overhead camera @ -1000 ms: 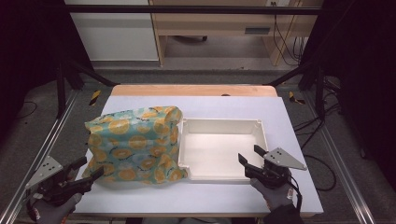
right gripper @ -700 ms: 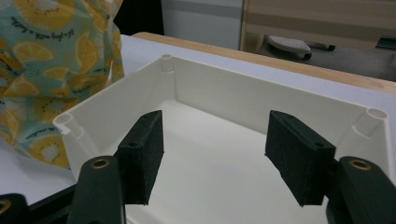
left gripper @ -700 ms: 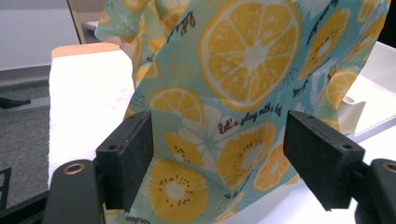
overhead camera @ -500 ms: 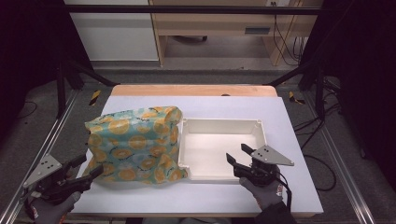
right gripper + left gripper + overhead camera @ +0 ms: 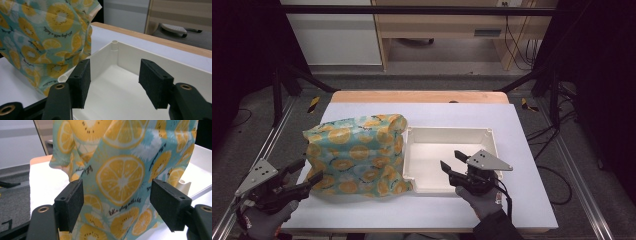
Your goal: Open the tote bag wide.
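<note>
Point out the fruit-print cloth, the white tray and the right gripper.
fruit-print cloth [image 5: 357, 152]: high view, middle of the heap.
white tray [image 5: 447, 131]: high view, far rim.
right gripper [image 5: 453, 161]: high view, between its open fingertips.

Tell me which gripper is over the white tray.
The right gripper, its open jaws above the white tray's near rim; the left gripper faces the fruit-print bag.

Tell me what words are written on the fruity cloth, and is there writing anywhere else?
Fruit-print cloth: small black script beside the orange slices; one line seems to read "Life stay with a kiss", but it is too blurred to be sure.
The other script lines on the cloth: too small to read.
White tray: no writing.
</note>
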A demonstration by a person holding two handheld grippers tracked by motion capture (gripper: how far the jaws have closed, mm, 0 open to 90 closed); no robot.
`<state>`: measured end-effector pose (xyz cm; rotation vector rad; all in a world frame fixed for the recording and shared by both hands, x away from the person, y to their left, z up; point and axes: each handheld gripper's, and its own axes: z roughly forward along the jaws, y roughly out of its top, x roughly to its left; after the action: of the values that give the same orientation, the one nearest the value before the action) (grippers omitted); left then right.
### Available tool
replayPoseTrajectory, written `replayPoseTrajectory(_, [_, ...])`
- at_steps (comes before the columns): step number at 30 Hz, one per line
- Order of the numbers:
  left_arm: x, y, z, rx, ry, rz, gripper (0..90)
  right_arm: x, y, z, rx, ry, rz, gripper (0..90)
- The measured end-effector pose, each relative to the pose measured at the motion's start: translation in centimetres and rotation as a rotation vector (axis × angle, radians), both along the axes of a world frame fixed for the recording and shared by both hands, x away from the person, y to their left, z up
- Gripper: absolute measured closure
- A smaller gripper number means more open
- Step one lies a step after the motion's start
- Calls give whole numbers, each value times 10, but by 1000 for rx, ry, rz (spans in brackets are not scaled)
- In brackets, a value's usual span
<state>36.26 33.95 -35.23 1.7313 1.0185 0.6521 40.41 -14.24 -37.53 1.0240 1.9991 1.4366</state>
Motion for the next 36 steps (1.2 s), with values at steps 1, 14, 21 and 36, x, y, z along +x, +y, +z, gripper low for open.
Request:
replayPoseTrajectory(1, [0, 0, 1, 3, -4, 0, 272, 1, 2, 1, 4, 1, 9, 437])
replayPoseTrajectory(14, [5, -6, 19, -5, -30, -4, 293, 6, 25, 14, 26, -8, 50, 466])
replayPoseTrajectory(21, [8, -8, 23, -12, -35, -3, 312, 8, 41, 21, 24, -24, 74, 476])
replayPoseTrajectory(36, [13, -17, 32, -11, -40, 0, 383, 8, 75, 38, 36, -45, 147, 526])
